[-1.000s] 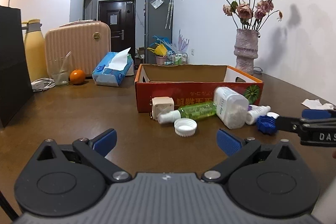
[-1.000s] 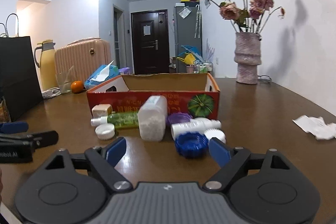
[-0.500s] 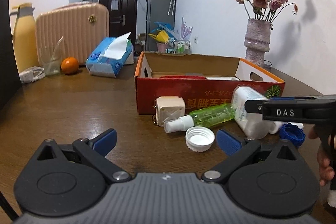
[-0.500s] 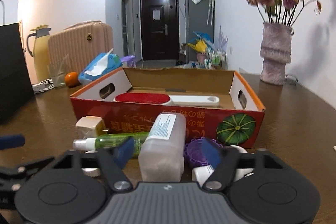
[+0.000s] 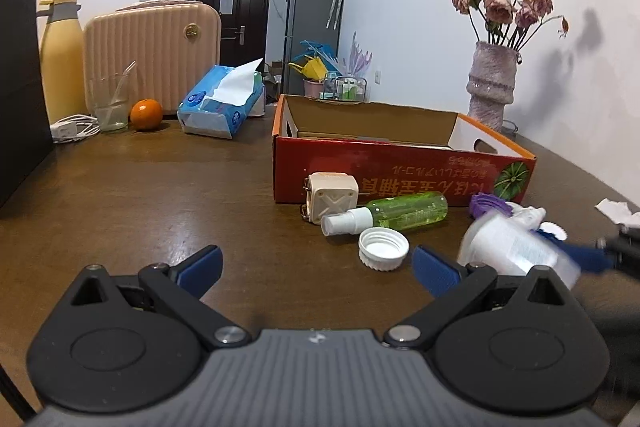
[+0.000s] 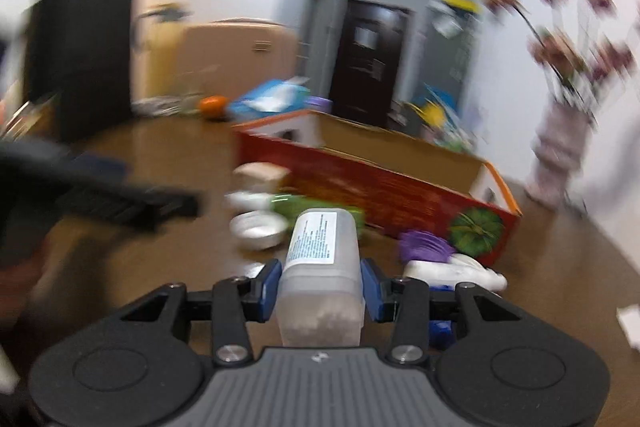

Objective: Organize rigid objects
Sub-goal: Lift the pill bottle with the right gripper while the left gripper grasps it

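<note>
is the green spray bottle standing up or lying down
Lying down: the green plastic spray bottle rests on its side on the brown table, nozzle pointing left.

Red cardboard box [image 5: 400, 175] with a green pumpkin print, green spray bottle [image 5: 404, 213], white cap [image 5: 383, 249], orange fruit [image 5: 146, 114], dark brown worktop [image 5: 160, 195].

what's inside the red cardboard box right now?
Mostly hidden. In the left wrist view the red cardboard box shows only bare brown inner walls and a thin pale edge above its front wall; that wall covers the floor. The right wrist view is blurred.

Right gripper [image 6: 320, 283] clamped (rolled), left gripper [image 5: 316, 267] fingers spread.
</note>
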The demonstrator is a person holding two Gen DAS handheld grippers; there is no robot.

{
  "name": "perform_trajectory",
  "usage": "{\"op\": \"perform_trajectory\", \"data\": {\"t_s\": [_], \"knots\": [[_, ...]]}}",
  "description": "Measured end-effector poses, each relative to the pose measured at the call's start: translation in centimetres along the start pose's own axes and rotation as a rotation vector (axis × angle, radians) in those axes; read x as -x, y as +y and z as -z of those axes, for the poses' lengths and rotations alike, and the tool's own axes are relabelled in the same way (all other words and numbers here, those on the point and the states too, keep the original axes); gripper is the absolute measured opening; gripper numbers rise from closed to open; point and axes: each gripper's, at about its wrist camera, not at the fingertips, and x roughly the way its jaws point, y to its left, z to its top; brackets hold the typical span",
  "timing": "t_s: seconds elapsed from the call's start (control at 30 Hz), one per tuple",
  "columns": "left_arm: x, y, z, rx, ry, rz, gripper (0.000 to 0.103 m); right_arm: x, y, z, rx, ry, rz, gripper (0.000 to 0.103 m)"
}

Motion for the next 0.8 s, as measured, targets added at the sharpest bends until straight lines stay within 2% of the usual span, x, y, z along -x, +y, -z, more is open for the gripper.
{"op": "perform_trajectory", "data": {"t_s": [0.13, 0.27, 0.33, 0.4, 0.47, 0.57, 0.6, 0.63, 0.67, 0.73, 0.8], "knots": [[1.4, 0.2, 0.3, 0.016, -0.001, -0.006, 0.103, 0.9, 3.6, 0.8, 0.123, -0.008, -0.021, 0.048], [2.8, 0.3, 0.6, 0.006, -0.007, -0.028, 0.103, 1.1, 4.9, 1.0, 0.109, -0.004, -0.067, 0.054], [3.3, 0.4, 0.8, 0.005, -0.007, -0.04, 0.103, 1.5, 4.8, 0.9, 0.083, -0.019, -0.076, 0.064], [3.8, 0.6, 0.9, 0.009, -0.009, -0.054, 0.103, 2.3, 4.6, 0.7, 0.052, -0.056, -0.079, 0.066], [4.2, 1.0, 0.9, 0.02, -0.016, -0.071, 0.103, 2.9, 4.2, 0.4, 0.005, -0.084, -0.08, 0.066], [4.4, 1.5, 0.7, 0.042, -0.019, -0.092, 0.103, 2.8, 3.7, -0.1, -0.067, -0.079, -0.07, 0.063], [4.6, 1.7, 0.7, 0.045, -0.019, -0.096, 0.103, 2.6, 3.4, -0.1, -0.092, -0.075, -0.07, 0.051], [4.7, 1.7, 0.7, 0.044, -0.02, -0.098, 0.103, 2.5, 3.1, -0.1, -0.118, -0.072, -0.076, 0.046], [4.8, 1.7, 0.7, 0.041, -0.021, -0.098, 0.103, 2.4, 2.7, 0.0, -0.15, -0.073, -0.086, 0.046], [4.9, 1.7, 0.8, 0.034, -0.019, -0.099, 0.103, 2.4, 1.5, 0.1, -0.252, -0.089, -0.139, 0.044], [4.9, 1.7, 1.0, 0.033, -0.012, -0.094, 0.103, 2.1, -0.6, 0.5, -0.424, -0.085, -0.215, 0.043]]}}
